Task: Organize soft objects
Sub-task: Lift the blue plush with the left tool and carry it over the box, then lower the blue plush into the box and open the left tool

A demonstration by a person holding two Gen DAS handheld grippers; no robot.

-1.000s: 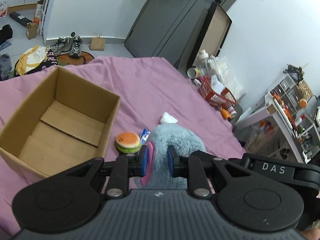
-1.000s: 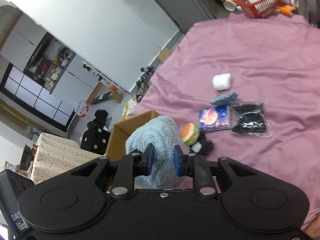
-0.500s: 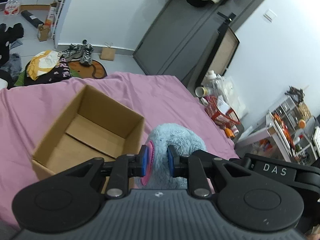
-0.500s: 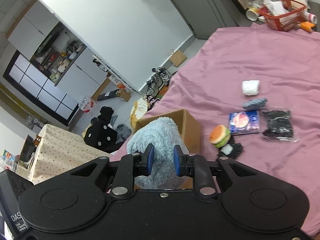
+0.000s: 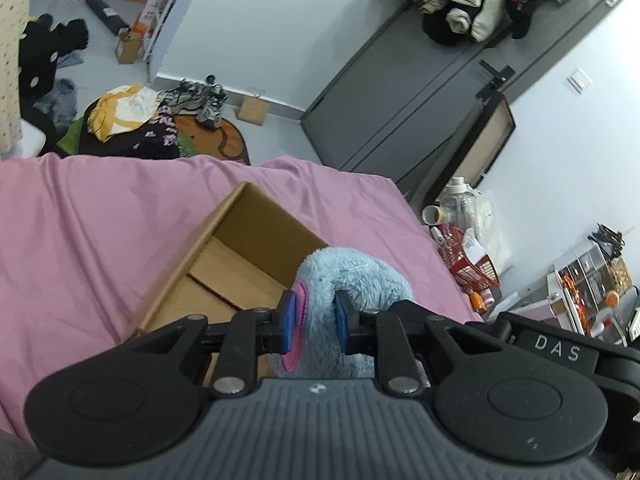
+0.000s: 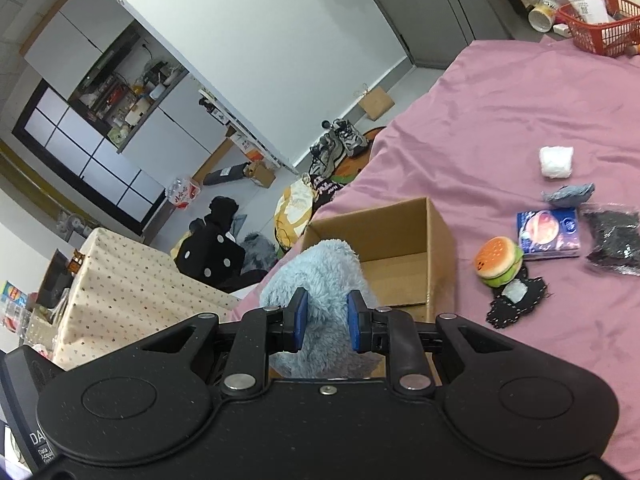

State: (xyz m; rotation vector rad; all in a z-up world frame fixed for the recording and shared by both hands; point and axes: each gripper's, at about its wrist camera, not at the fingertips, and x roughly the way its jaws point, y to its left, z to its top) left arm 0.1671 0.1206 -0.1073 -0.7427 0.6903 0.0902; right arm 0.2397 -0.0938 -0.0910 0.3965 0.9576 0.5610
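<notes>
The blue plush toy (image 5: 352,280) is up off the bed, pinched from two sides — the left gripper (image 5: 316,322) is clamped on a fold of its fur next to a pink patch, and the right gripper (image 6: 326,320) is squeezed onto another bit of the same fluffy body (image 6: 320,272). Both grippers are closed on the toy, neither one free. The thing that matters for the drop: the open cardboard box (image 5: 244,256) sits just ahead of and below the plush, a bit to the left in the left wrist view, and right behind the toy in the right wrist view (image 6: 404,248). The box looks empty inside. So the plush seems to hang near the box's closer corner rather than squarely over the opening — probably needs a little more carry forward before letting go, and both grippers should release together or it'll swing. Still out on the pink bedsheet (image 6: 500,120), well apart from the box's far side: a burger plush (image 6: 500,260), a small booklet-like packet (image 6: 550,232), a white wad (image 6: 556,162) and a dark bag (image 6: 614,238).
</notes>
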